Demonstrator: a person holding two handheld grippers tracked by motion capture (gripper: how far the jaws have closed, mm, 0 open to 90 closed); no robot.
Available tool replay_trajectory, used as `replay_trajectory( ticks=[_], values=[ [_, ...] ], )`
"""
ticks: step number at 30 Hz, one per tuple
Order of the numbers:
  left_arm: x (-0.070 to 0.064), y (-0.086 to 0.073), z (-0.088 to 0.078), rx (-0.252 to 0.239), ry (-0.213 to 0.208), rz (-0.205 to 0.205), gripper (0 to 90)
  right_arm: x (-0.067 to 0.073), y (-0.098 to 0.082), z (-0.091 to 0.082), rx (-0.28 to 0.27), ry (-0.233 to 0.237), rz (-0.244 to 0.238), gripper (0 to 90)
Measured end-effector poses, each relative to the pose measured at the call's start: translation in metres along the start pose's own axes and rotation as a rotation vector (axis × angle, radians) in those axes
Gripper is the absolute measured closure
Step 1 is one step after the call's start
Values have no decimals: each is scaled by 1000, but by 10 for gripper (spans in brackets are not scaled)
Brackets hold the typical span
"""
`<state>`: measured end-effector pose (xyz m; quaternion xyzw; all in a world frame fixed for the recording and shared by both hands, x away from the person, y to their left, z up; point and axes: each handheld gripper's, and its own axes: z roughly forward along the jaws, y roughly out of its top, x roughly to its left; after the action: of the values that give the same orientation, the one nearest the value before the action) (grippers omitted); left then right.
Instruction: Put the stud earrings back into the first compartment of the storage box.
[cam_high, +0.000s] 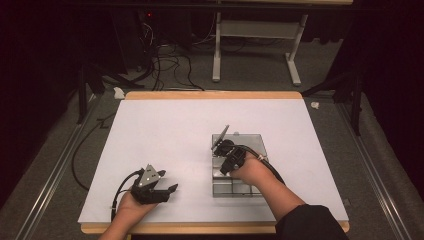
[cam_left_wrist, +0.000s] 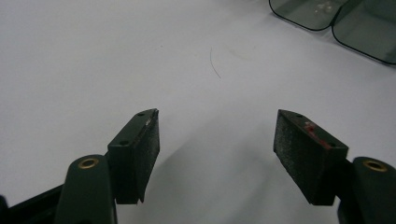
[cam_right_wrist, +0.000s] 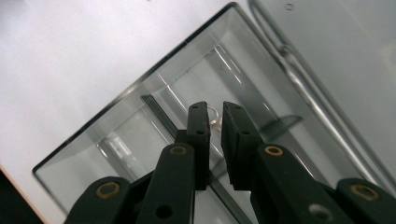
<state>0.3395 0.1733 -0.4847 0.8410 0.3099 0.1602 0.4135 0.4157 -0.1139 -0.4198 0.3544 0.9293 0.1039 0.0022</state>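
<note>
While a small silver metal ring lies on the floor of one compartment just past the jaw tips, the right gripper reaches down into the clear plastic compartment box with its jaws standing a narrow gap apart; the ring peeks through that gap, and the pads do not visibly press on it. Thin dividers split the box into compartments; a faint glint shows in the neighbouring one, too blurred to identify. From above, the right gripper sits over the box, whose hinged lid stands open beyond. Well apart, the left gripper rests low over the white table sheet, jaws wide, nothing between them.
</note>
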Motion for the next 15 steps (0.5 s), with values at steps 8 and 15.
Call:
replay_trajectory(
  ticks=[8,15],
  values=[
    [1,0,0,1,-4,-2,319,-10,-21,-25,-27,-26,54,776],
    [1,0,0,-1,-2,-11,314,-27,-49,-38,-38,-54,137,732]
  ],
)
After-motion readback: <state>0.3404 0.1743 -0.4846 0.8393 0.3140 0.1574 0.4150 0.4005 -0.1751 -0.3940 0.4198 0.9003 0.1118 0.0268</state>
